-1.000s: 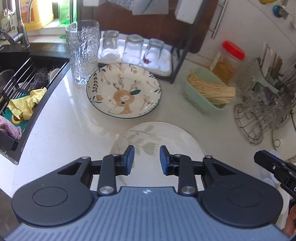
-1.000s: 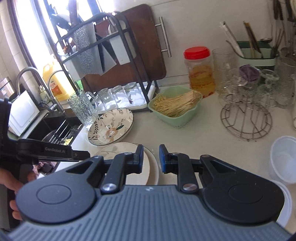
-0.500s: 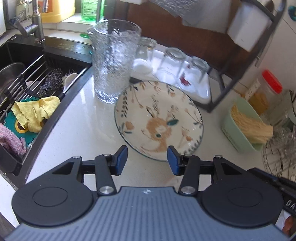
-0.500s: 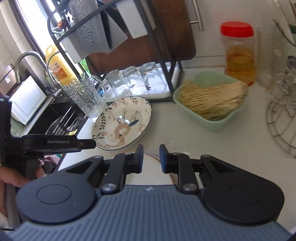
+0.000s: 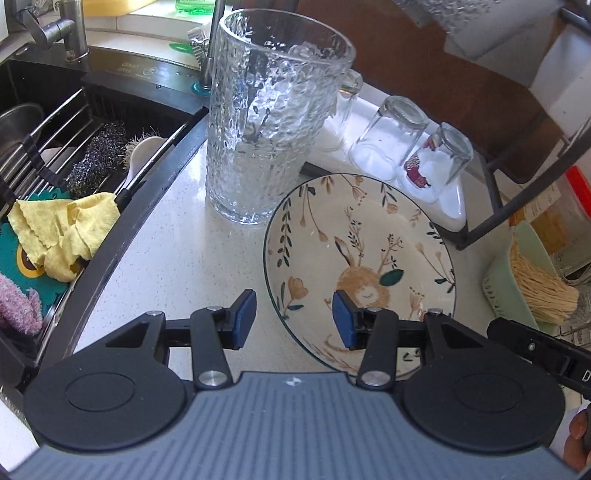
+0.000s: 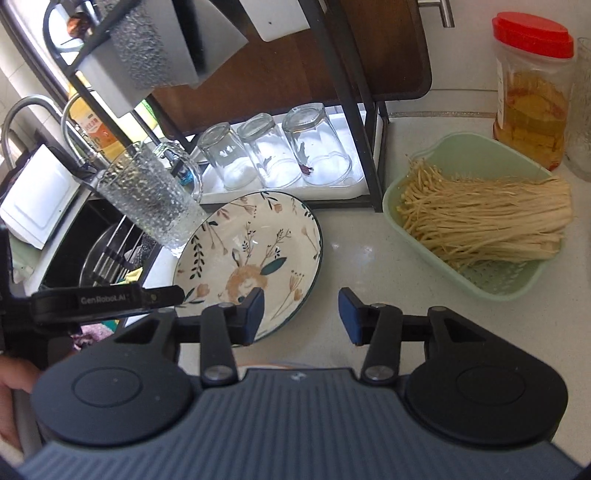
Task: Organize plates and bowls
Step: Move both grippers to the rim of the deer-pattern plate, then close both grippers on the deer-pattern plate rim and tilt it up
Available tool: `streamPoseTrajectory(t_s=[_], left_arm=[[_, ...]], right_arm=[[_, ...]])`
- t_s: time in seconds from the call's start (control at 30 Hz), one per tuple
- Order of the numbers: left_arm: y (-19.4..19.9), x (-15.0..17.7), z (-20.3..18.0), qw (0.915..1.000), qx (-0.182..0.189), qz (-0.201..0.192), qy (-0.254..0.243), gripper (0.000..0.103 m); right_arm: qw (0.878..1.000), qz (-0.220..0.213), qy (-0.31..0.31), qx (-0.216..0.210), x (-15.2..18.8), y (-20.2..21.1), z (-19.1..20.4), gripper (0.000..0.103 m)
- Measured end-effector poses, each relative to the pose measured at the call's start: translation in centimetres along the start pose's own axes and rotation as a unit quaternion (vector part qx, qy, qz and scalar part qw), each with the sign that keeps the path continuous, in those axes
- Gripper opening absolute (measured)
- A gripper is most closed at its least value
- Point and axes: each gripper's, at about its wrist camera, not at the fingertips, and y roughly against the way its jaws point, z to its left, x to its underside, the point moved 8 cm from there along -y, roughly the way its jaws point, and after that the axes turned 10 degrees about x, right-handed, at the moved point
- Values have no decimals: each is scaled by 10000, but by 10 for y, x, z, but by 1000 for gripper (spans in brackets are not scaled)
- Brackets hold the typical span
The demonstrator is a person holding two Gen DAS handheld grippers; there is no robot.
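- Step in hand, by my read: both grippers closing in on the rabbit plate (image 5: 360, 266) for a pick-up; nothing held yet.
- Plate lay flat on the counter (image 5: 177, 266), just beside the tall glass (image 5: 273, 114), in front of the rack tray.
- Left gripper (image 5: 293, 319) jaws apart, straddling the plate's near-left rim, pads not pressing.
- Right gripper (image 6: 301, 315) jaws opening, nothing clamped; plate's right edge sat at its left finger.
- Next move likely needs a rim between the pads, then a squeeze, keeping clear of the glass.

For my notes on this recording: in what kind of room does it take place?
Most likely a home kitchen: a sink with a tap, drinking glasses drying upside down, and a rabbit-patterned plate on the counter.
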Motion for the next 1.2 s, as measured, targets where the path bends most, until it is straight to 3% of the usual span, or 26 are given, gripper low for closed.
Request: streamPoseTrajectory(t_s=[0.27,0.47,0.63,1.0,1.2], left_arm=[[-21,-21,10,10000,-19,85,-16,49],[-37,-29,18,9997,18,229,25,40],[-46,-31,22,9994,-2,323,146,31],[-56,-36,19,9988,-7,437,233,29],[-58,-38,17,9992,-39,353,202,29]], right_arm=[[9996,251,-113,66,-13,-32,5,45],[9990,395,-27,203,-18,-54,8,43],[9985,470,-76,278,-24,-69,5,35],[9975,596,7,370,-29,-88,5,19],[9972,666,-14,329,-25,-90,2,20]])
